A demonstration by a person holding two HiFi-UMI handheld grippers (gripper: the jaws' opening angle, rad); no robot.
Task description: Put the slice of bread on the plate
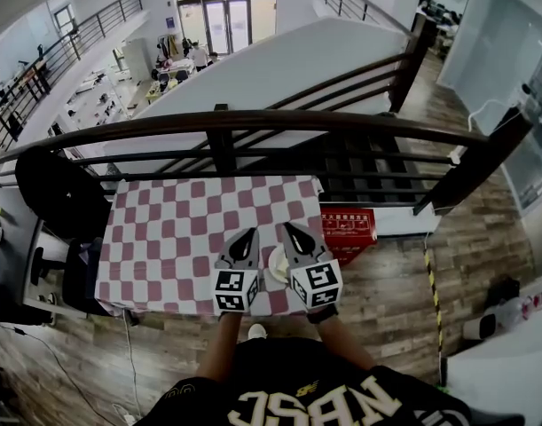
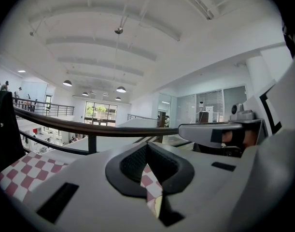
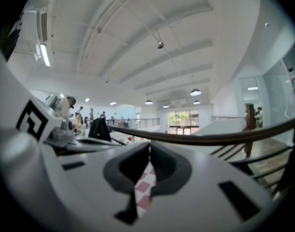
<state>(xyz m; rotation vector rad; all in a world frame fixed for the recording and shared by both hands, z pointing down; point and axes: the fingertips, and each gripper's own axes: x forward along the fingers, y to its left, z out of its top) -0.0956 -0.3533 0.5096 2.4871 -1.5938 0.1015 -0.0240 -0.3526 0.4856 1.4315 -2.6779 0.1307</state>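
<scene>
Both grippers hover over the near edge of the table with the red-and-white checked cloth (image 1: pixel 164 238). In the head view a white plate (image 1: pixel 277 265) shows between them, mostly hidden by their bodies. I cannot make out a slice of bread on it. My left gripper (image 1: pixel 251 232) has its black jaws closed tip to tip, with nothing in them. My right gripper (image 1: pixel 288 226) is shut and empty too. In the left gripper view the left gripper (image 2: pixel 147 145) shows only checked cloth and a pale edge through its gap. The right gripper (image 3: pixel 149 144) shows only cloth.
A dark railing (image 1: pixel 253 122) runs along the table's far side, with an open drop to a lower floor beyond it. A black chair (image 1: pixel 62 193) stands at the table's left. A red box (image 1: pixel 349 229) lies on the wooden floor to the right.
</scene>
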